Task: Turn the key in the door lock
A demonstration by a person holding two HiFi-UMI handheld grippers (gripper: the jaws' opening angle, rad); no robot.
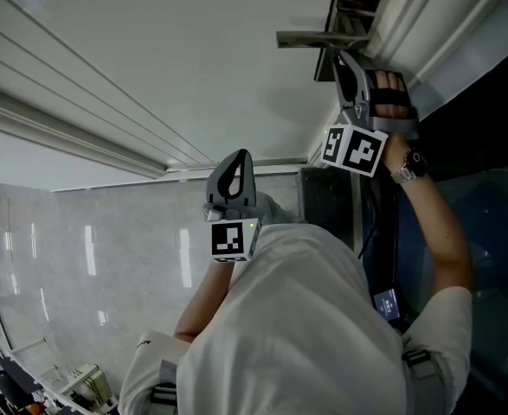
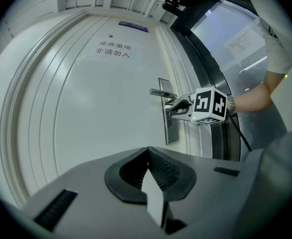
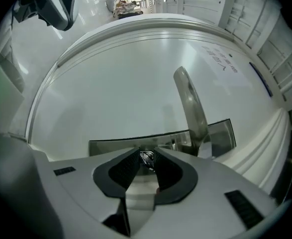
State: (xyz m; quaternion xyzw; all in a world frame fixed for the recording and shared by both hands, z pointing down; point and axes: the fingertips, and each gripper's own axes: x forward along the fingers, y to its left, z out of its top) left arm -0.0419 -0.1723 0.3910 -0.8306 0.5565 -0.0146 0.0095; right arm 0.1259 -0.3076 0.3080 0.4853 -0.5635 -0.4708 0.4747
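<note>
The white door (image 2: 101, 108) carries a steel lock plate (image 3: 111, 146) with a lever handle (image 3: 189, 106). In the right gripper view, my right gripper (image 3: 146, 152) is up against the plate, and a small metal key (image 3: 146, 158) fills the narrow gap between its pads. From the left gripper view the right gripper (image 2: 172, 110) is seen at the lock plate (image 2: 170, 126), just below the handle (image 2: 161, 92). My left gripper (image 2: 146, 151) hangs back from the door, shut and empty. The head view shows the left gripper (image 1: 235, 158) low and the right gripper (image 1: 344, 62) at the handle (image 1: 310, 38).
A sign with red characters (image 2: 113, 50) is fixed high on the door. A dark frame and glass panel (image 2: 225, 44) border the door on the lock side. A black cable (image 2: 240, 133) hangs from the right gripper. The polished tiled floor (image 1: 63, 258) lies below.
</note>
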